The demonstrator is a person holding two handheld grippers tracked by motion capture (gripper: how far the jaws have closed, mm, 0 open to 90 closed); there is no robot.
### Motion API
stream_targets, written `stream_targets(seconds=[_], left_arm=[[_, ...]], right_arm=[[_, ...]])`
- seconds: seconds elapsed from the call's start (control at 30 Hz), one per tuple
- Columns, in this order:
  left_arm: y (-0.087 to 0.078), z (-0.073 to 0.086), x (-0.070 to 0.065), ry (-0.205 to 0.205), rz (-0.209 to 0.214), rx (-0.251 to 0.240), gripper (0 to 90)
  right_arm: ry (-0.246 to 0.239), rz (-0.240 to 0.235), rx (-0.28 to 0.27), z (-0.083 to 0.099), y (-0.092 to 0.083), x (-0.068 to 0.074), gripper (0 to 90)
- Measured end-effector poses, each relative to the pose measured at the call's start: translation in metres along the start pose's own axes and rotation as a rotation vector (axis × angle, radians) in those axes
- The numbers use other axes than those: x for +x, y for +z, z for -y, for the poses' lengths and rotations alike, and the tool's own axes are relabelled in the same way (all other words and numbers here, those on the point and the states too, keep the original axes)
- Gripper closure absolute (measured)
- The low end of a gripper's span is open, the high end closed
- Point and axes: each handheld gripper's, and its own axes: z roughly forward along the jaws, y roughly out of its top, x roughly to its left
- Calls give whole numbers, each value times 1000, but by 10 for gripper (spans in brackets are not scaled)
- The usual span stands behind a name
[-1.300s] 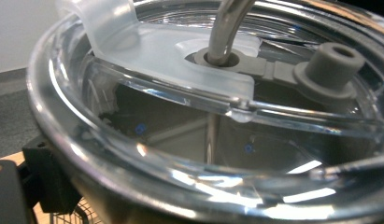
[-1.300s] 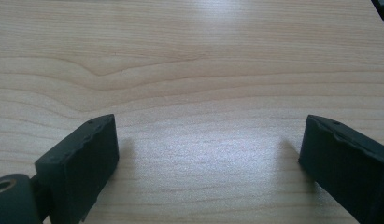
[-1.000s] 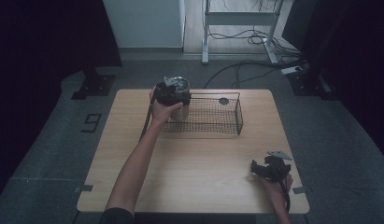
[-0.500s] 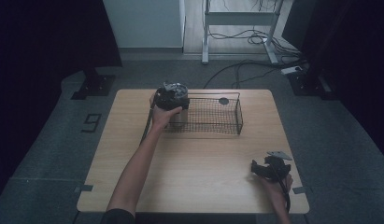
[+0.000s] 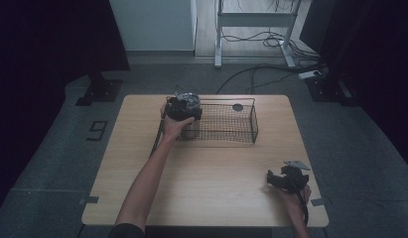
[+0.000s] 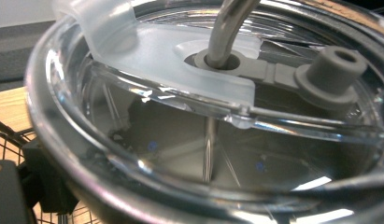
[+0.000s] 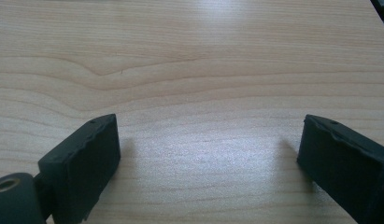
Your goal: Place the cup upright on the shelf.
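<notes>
While the left gripper [image 5: 184, 110] hangs over the left end of the wire basket [image 5: 241, 130], it carries a clear cup [image 5: 189, 126] with a see-through lid [image 6: 189, 93] and a grey straw [image 6: 227, 28]. From above, the cup seems to sit at or just inside that end of the basket; whether its base rests on the mesh or hangs above it cannot be told. The left gripper view looks straight down onto the lid, with a grey plug [image 6: 334, 70] beside the straw hole. The fingers are mostly hidden there, so their grip is a judgement: they look closed on the cup's rim or side.

The right gripper [image 5: 286, 179] rests low near the table's [image 5: 216, 173] front right corner, well apart from the basket, its fingers [image 7: 87, 158] spread wide over bare wood with nothing between them.

The main risk is a tip. The cup is tall and smooth, and if its base catches the basket's top wire or lands on uneven mesh, letting go could leave it leaning or falling against the side. A grip on slick plastic could also slip, dropping the cup. A small dark disc [image 5: 238, 107] lies at the basket's far side, away from the cup, so it is unlikely to interfere. The light basket could slide if nudged, since nothing steadies it.
</notes>
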Motion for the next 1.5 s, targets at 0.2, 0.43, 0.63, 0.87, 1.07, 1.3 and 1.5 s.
stream_targets(seconds=[0.2,0.43,0.63,0.87,1.07,1.3,1.5], left_arm=[[-2,6,-2,32,-1,-16,34],[-5,9,-4,16,-32,-18,25],[-17,6,-4,-4,-19,-47,20],[-29,11,0,-38,-14,-58,24],[-45,10,0,-32,8,-97,25],[-61,8,-5,9,25,-103,1],[-75,10,-7,35,22,-108,0]], right_arm=[[-4,-2,-2,0,0,0,61],[-4,-3,-3,0,0,0,64],[-5,-4,-4,0,0,0,65],[-5,-4,-5,0,0,0,67],[-6,-3,-4,0,0,0,69],[-6,-2,-4,0,0,0,68],[-6,-3,-4,0,0,0,69]])
